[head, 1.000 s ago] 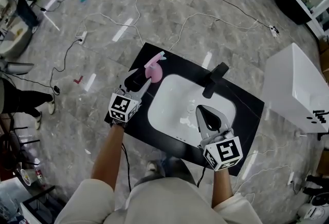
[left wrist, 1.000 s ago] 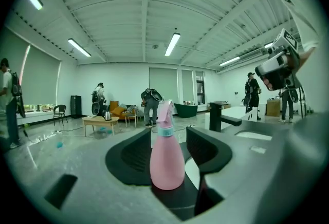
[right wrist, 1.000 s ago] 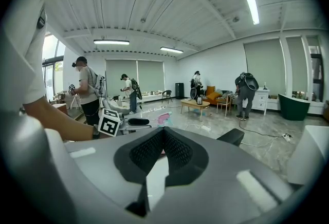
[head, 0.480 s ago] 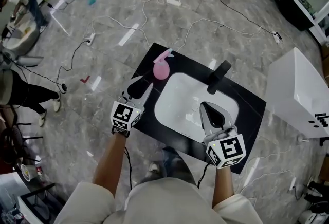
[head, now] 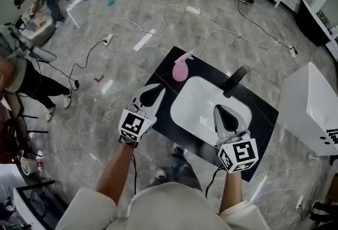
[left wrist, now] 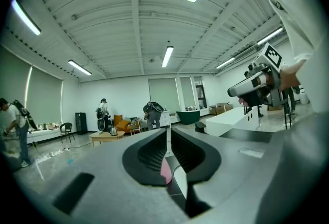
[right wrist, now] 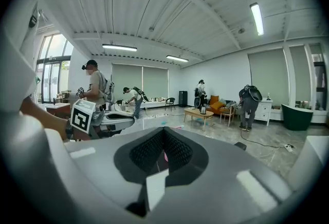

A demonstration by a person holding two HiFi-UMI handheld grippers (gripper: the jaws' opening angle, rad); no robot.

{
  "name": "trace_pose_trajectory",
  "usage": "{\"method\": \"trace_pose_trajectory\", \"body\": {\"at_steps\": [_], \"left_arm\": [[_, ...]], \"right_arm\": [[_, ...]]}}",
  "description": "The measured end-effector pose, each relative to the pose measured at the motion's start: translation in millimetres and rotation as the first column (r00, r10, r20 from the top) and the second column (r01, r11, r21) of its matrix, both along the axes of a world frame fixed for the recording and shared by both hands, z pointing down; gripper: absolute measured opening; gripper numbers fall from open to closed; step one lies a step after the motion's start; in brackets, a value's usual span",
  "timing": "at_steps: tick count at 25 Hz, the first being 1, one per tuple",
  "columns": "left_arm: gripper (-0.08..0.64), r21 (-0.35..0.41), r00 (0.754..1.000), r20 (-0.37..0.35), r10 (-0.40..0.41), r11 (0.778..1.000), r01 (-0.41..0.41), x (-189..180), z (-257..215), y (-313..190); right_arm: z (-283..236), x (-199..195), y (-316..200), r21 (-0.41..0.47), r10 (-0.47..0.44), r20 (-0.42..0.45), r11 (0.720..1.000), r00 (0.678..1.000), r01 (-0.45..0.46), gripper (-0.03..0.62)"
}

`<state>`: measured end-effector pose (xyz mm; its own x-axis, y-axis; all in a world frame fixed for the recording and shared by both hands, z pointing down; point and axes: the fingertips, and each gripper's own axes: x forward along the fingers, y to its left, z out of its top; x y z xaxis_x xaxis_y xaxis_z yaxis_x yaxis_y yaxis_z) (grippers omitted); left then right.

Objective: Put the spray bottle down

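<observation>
Spray bottle [head: 180, 70] stands upright on the black surface [head: 161, 118] beside the sink [head: 203, 106]. Left tongs [head: 156, 89] closing with nothing between them; right tongs [head: 222, 110] closed, empty.

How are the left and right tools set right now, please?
Left tool: jaws closing, nothing between them.
Right tool: closed, empty.

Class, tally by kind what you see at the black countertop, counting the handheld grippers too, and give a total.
spray bottle: 1
sink basin: 1
faucet: 1
grippers: 2, the left gripper, jaws closing with nothing between them, and the right gripper
Total: 5
</observation>
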<state>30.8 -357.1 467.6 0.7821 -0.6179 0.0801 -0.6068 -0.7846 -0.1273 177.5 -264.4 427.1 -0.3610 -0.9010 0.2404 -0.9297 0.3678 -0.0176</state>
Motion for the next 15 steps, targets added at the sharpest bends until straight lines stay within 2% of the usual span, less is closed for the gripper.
{"method": "trace_pose_trajectory", "body": {"at_steps": [8, 15], "left_arm": [[0.003, 0.05, 1.0, 0.003, -0.028, 0.998, 0.028, -36, -46, 45], [0.003, 0.053, 0.998, 0.051, -0.028, 0.998, 0.026, -54, -64, 78]], "right_arm": [[-30, -38, 27, 0.04, -0.057, -0.034, 0.997, 0.998, 0.058, 0.006], [-52, -61, 50, 0.061, -0.09, -0.061, 0.994, 0.994, 0.093, 0.006]]}}
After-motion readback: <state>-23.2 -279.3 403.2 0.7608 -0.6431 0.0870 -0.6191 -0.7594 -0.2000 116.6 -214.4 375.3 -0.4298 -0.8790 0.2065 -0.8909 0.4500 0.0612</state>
